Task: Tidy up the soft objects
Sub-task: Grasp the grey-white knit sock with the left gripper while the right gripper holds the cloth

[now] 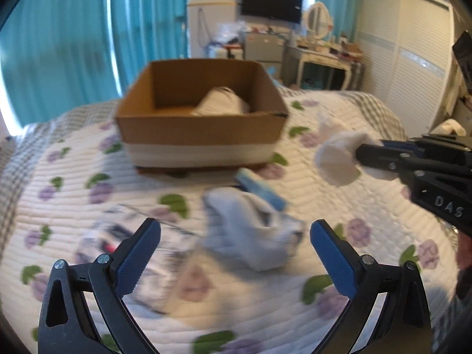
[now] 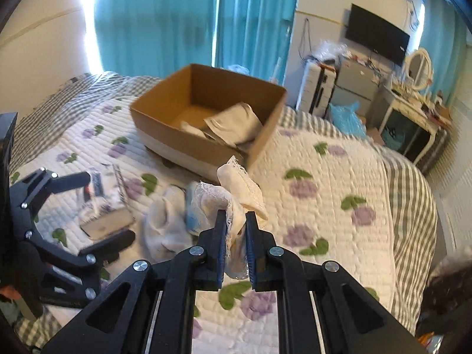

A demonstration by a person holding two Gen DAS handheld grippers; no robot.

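A cardboard box point(image 1: 200, 131) point(image 2: 188, 144) stands on the bed with grey-white cloth point(image 1: 221, 103) point(image 2: 233, 124) inside. My right gripper point(image 2: 236, 221) is shut on a white lace cloth point(image 2: 236, 194) and holds it above the quilt, short of the box; it shows in the left wrist view point(image 1: 358, 155) with the cloth point(image 1: 336, 159). My left gripper point(image 1: 234, 236) point(image 2: 106, 206) is open and empty, low over a pale blue-white sock point(image 1: 250, 230) point(image 2: 165, 224). A blue cloth point(image 1: 259, 188) lies just beyond the sock. A patterned cloth point(image 1: 118, 236) point(image 2: 103, 188) lies to the left.
The bed has a white quilt point(image 1: 368, 215) point(image 2: 339, 191) with purple flowers. Teal curtains point(image 1: 88, 44) hang behind. A dressing table point(image 1: 321, 59), TV point(image 1: 271, 3) and white wardrobe point(image 1: 413, 59) stand beyond the bed.
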